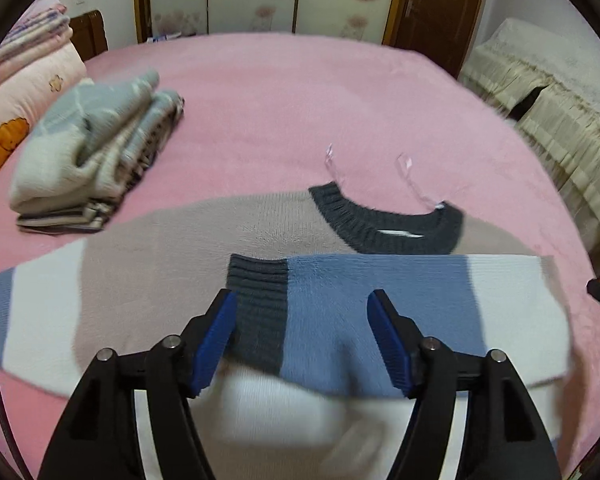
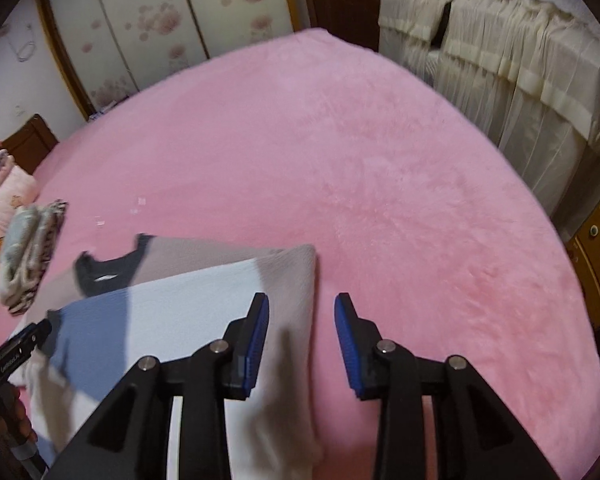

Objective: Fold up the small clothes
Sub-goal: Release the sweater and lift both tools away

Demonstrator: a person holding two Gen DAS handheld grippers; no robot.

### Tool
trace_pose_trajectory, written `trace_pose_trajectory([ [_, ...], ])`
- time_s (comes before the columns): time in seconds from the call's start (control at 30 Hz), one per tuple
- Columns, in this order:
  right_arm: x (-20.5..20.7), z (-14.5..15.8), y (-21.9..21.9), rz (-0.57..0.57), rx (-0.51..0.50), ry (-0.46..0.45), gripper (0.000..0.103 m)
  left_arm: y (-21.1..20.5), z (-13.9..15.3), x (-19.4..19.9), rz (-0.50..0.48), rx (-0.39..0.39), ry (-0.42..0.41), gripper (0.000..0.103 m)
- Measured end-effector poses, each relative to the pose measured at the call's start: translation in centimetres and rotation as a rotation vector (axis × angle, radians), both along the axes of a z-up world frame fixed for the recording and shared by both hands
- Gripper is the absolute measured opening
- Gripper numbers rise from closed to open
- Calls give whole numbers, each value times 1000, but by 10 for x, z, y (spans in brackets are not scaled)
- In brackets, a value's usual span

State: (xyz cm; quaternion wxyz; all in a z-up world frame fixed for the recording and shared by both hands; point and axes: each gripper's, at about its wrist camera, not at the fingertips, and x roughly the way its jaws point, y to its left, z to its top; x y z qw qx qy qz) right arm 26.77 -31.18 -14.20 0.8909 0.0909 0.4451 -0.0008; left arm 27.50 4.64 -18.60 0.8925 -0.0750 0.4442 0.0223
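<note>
The colour-block sweater [image 1: 228, 240] lies flat on the pink bedspread [image 1: 284, 92], neck toward twelve o'clock, its dark ribbed collar [image 1: 384, 228] at the far edge. One sleeve [image 1: 380, 292] has been laid across the chest, blue then white, with its dark cuff [image 1: 258, 304] ending near the middle of the body. I'd say the sleeve fold on that side is done and the hands are coming off it.

The left gripper [image 1: 302, 336] hangs over that folded sleeve with its blue pads spread wide; the cuff sits under the nine o'clock pad, but nothing is pinched. The right gripper [image 2: 302, 340] is parted more narrowly and holds nothing either: its left pad is over the sweater's folded side edge [image 2: 296, 280], its right pad over bare bedspread. Both views are smeared with motion, so I cannot tell whether a pad brushes the knit.

At ten o'clock, well apart from the sweater, a stack of folded clothes [image 1: 96, 148] rests near a pillow [image 1: 24, 96].

The other sleeve [image 1: 40, 312] stretches out flat toward eight o'clock. Next, I'd judge, it needs taking by its end and laying across the chest to match, without dragging the first fold askew; the soft knit will slide easily on that plush cover.
</note>
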Motion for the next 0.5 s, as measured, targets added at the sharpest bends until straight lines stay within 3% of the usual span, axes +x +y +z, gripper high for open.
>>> trace_pose_trajectory([
  [0.1,-28,16,9,14,-15,-17,34,0,23,-24,8,-8,-23,81],
  [0.5,-117,57,40,55,-15,-64,34,-5,88,-121,-13,-59,-101,88],
])
